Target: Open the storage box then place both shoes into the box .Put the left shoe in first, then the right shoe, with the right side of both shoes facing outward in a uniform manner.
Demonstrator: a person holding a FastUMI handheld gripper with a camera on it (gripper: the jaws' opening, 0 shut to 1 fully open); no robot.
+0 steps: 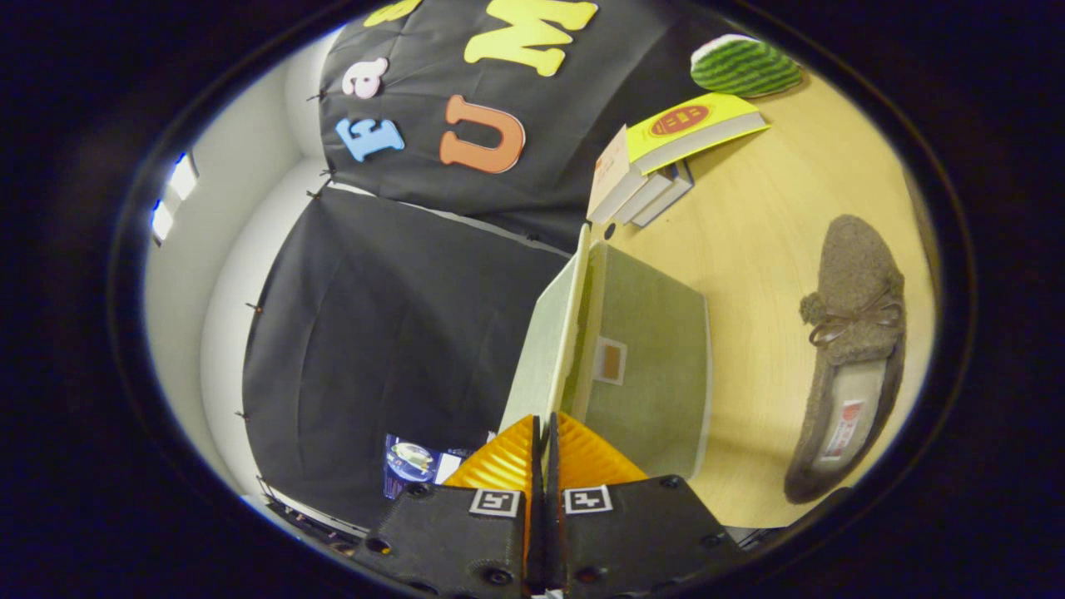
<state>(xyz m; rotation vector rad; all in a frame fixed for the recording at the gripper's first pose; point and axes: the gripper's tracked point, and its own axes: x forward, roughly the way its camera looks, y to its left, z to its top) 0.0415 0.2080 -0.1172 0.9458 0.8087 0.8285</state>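
The view is rolled to one side. A pale green fabric storage box (649, 366) stands on the wooden table (774, 241), just ahead of my fingers. Its flat lid (549, 333) is raised on edge, and its near edge runs down between my two orange fingers. My gripper (545, 423) is shut on that lid edge, with the pads pressed close on either side. One brown fuzzy slipper (857, 349) with a small bow lies on the table beside the box, apart from it, with its opening and inner label in sight.
Beyond the box lies a stack of books (666, 158) with a yellow one on top. A striped green watermelon-like object (745, 66) sits past the books. A blue printed packet (412, 462) shows near the fingers on the lid's side. Bare wood lies between box and slipper.
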